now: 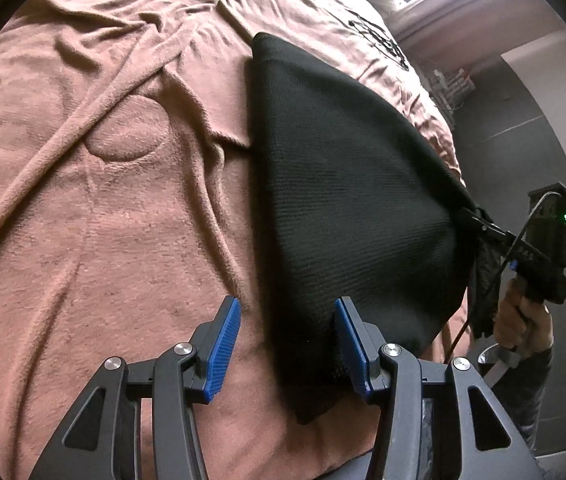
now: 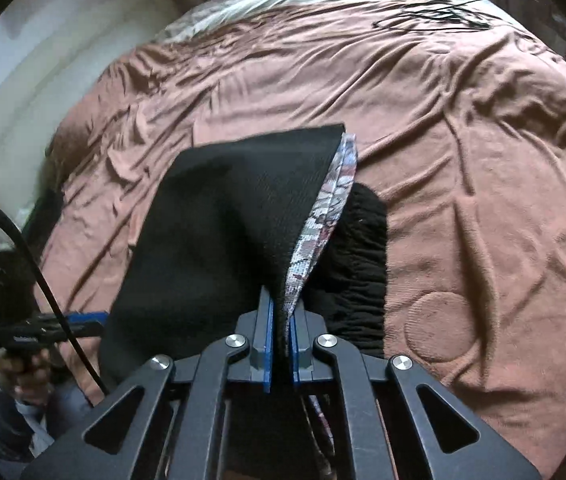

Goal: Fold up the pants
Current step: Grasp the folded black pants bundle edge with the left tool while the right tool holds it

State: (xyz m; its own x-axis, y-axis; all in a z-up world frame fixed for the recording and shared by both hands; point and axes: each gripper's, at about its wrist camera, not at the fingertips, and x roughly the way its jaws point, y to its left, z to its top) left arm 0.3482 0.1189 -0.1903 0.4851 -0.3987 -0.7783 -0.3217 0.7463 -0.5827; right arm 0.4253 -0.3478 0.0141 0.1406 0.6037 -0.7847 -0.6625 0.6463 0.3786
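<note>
Loosely, pants (image 1: 347,184) edge between spread left fingers (image 1: 225,344).

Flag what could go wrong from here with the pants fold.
1. Only the right gripper is clamped on the pants; the left gripper is open, one of its fingers at the fabric edge. Pulling now could skew the fold.
2. The right grip catches just a thin edge by the patterned lining, so it may slip out.
3. The blanket is wrinkled; dragging could bunch it.
</note>
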